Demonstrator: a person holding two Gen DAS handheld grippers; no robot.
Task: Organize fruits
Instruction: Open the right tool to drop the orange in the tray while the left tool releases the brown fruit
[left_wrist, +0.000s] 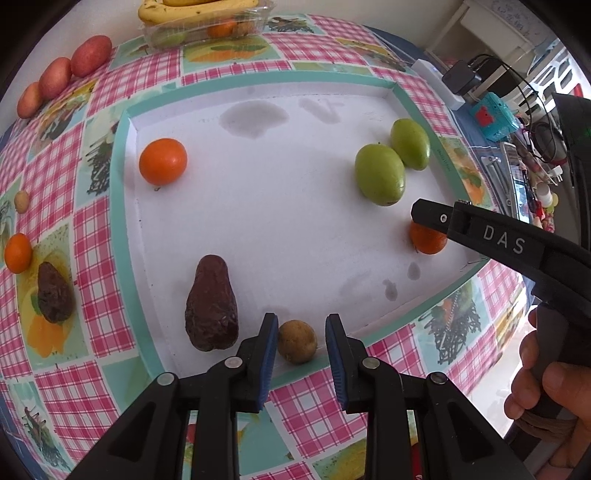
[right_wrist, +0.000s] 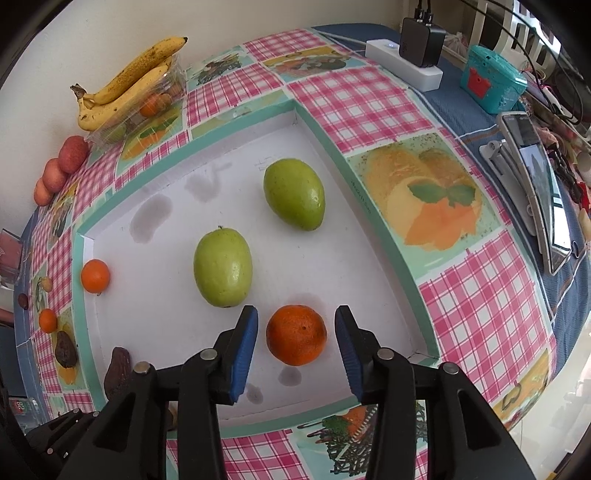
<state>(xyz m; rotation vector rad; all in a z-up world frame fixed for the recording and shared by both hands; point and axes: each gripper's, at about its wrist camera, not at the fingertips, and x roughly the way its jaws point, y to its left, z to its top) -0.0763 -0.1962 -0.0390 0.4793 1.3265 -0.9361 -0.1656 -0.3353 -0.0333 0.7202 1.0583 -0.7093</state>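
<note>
Straddling an orange (right_wrist: 296, 334), right tongs (right_wrist: 296, 345) gape, apparently untouching.

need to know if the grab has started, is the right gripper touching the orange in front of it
Apart. The right wrist view shows white tray floor on both sides of the orange, between it and the blue pads of the open right gripper.

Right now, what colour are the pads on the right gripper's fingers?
Blue; the pads line the black fingers, clearest in the right wrist view.

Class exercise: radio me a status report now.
Left gripper open around small brown fruit. Right gripper open around orange. Nothing blocking.
</note>
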